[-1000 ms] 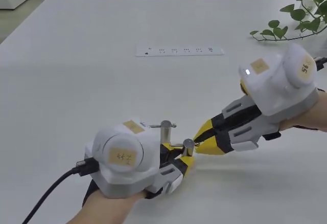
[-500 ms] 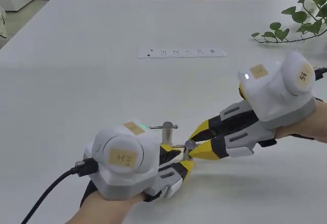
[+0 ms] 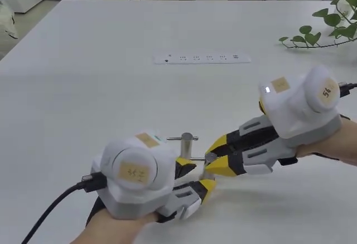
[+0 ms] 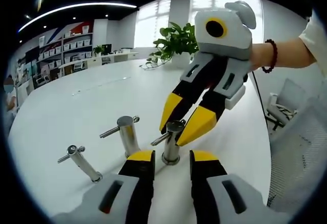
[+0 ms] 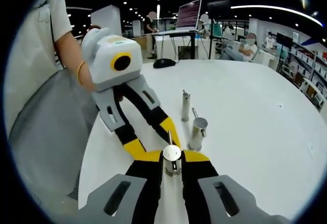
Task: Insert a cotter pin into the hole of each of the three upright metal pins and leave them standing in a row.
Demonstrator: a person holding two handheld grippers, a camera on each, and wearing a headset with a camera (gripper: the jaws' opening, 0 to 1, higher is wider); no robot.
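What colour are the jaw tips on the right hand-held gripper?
Yellow, on black jaws. The right hand-held gripper shows this best in the left gripper view.

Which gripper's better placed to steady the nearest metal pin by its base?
Left. The left gripper has its jaws open on either side of the base of the nearest metal pin. The right gripper is up at the pin's head, by the cotter pin.

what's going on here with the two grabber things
A person holds a gripper in each hand over a white table. The left gripper flanks the base of the nearest metal pin; the right gripper straddles its head, jaws parted. All three pins stand in a row, each with a cotter pin through it.
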